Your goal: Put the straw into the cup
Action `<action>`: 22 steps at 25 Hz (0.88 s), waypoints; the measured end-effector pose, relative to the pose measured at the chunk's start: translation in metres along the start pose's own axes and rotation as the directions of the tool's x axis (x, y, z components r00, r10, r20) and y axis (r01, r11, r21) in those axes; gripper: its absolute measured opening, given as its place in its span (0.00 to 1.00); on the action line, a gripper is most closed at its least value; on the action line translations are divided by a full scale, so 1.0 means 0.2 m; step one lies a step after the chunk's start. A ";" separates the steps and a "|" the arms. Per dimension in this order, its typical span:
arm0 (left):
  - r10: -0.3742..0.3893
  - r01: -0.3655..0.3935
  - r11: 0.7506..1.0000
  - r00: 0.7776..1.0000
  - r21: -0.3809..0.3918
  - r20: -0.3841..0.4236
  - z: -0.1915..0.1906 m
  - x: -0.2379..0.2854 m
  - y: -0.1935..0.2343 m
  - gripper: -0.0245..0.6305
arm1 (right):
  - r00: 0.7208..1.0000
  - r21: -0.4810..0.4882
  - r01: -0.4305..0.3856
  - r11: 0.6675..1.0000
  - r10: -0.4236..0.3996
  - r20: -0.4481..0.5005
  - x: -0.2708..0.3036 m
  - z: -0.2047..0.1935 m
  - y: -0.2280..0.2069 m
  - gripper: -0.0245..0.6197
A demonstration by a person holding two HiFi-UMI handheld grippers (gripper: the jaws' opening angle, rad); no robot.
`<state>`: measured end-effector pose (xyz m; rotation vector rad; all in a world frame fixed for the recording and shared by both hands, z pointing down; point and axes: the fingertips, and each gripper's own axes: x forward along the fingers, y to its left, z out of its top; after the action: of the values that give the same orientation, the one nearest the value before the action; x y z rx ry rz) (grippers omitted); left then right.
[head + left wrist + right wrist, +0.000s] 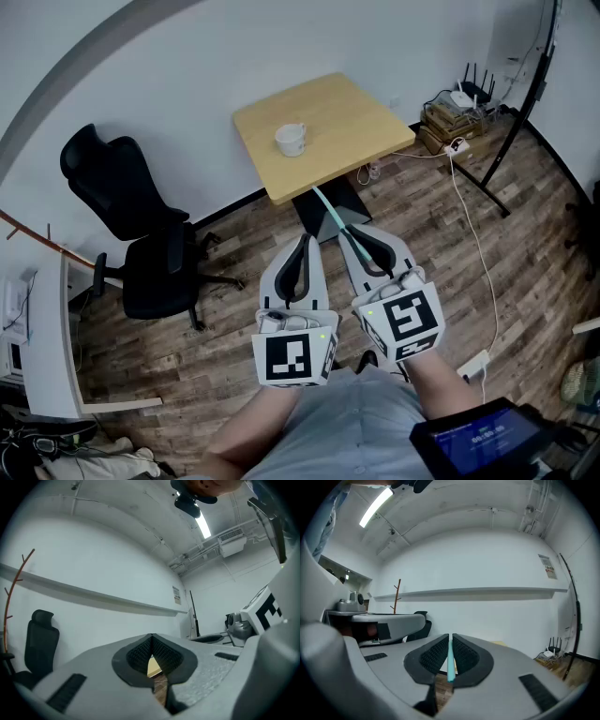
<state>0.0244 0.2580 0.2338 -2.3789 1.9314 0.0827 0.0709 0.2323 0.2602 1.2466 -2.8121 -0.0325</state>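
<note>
Fingers of your right gripper are clamped on the teal straw; left gripper is closed, empty. White cup sits on the table, seemingly well apart from straw.

The wooden floor up to the table lies open, and the tabletop is bare all round the cup, leaving its mouth free from above, while an office chair stands well apart on the left and a white cable and black stand legs clutter the right.
</note>
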 end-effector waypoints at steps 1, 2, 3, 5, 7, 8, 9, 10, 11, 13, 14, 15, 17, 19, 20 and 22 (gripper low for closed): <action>0.000 0.000 1.000 1.000 0.001 0.000 0.00 0.00 0.00 0.03 | 1.000 0.001 -0.001 1.000 0.001 0.000 0.00 0.00 0.00 0.07; -0.001 0.001 1.000 1.000 0.001 0.000 0.00 0.00 -0.01 0.03 | 1.000 0.001 -0.002 1.000 0.002 0.000 0.00 0.00 -0.01 0.07; -0.001 0.001 1.000 1.000 0.001 0.000 -0.01 0.01 -0.02 0.03 | 1.000 0.002 -0.003 1.000 0.003 0.001 -0.01 -0.01 -0.01 0.07; -0.001 0.001 1.000 1.000 0.002 -0.001 -0.01 0.01 -0.03 0.03 | 1.000 0.003 -0.005 1.000 0.005 0.002 -0.02 -0.01 -0.02 0.07; 0.000 0.000 1.000 1.000 0.004 -0.001 0.00 0.02 -0.04 0.03 | 1.000 0.003 -0.011 1.000 0.011 0.008 -0.02 0.00 -0.04 0.07; 0.001 -0.001 1.000 1.000 0.005 -0.001 0.00 0.03 -0.05 0.03 | 1.000 0.003 -0.014 1.000 0.013 0.012 -0.02 0.00 -0.05 0.07; 0.001 -0.001 1.000 1.000 0.006 -0.001 0.00 0.04 -0.06 0.03 | 1.000 0.005 -0.014 1.000 0.014 0.014 -0.02 0.00 -0.06 0.07; 0.002 -0.002 1.000 1.000 0.008 -0.002 -0.01 0.05 -0.06 0.03 | 1.000 0.010 -0.014 1.000 0.013 0.016 -0.02 0.00 -0.07 0.07; 0.002 -0.002 1.000 1.000 0.009 -0.003 -0.01 0.05 -0.07 0.03 | 1.000 0.017 -0.017 1.000 0.017 0.018 -0.02 0.00 -0.07 0.07; 0.006 -0.006 1.000 1.000 0.012 -0.003 -0.01 0.06 -0.10 0.03 | 0.999 0.032 -0.032 0.999 0.031 0.024 -0.03 0.00 -0.10 0.07; 0.010 -0.010 1.000 1.000 0.014 -0.004 -0.02 0.07 -0.12 0.03 | 0.999 0.038 -0.037 0.999 0.036 0.024 -0.05 0.00 -0.12 0.07; 0.015 -0.015 1.000 1.000 0.016 -0.006 -0.02 0.08 -0.14 0.03 | 0.999 0.041 -0.042 0.998 0.041 0.024 -0.06 -0.01 -0.14 0.07; 0.025 -0.025 1.000 1.000 0.016 -0.011 -0.04 0.09 -0.17 0.03 | 0.998 0.046 -0.050 0.998 0.049 0.026 -0.07 -0.01 -0.17 0.07; 0.035 -0.034 0.999 0.999 0.015 -0.022 -0.07 0.09 -0.17 0.03 | 0.998 0.051 -0.059 0.997 0.057 0.026 -0.08 -0.03 -0.17 0.07; 0.038 -0.038 0.999 0.999 0.014 -0.028 -0.09 0.09 -0.17 0.03 | 0.998 0.054 -0.061 0.997 0.060 0.024 -0.07 -0.04 -0.17 0.07; 0.043 -0.043 0.999 0.998 0.009 -0.041 -0.12 0.11 -0.16 0.03 | 0.998 0.062 -0.063 0.996 0.062 0.018 -0.05 -0.06 -0.19 0.07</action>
<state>0.0600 0.2407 0.2562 -2.3526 1.9972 0.0286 0.1056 0.2147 0.2703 1.1752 -2.8850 0.0501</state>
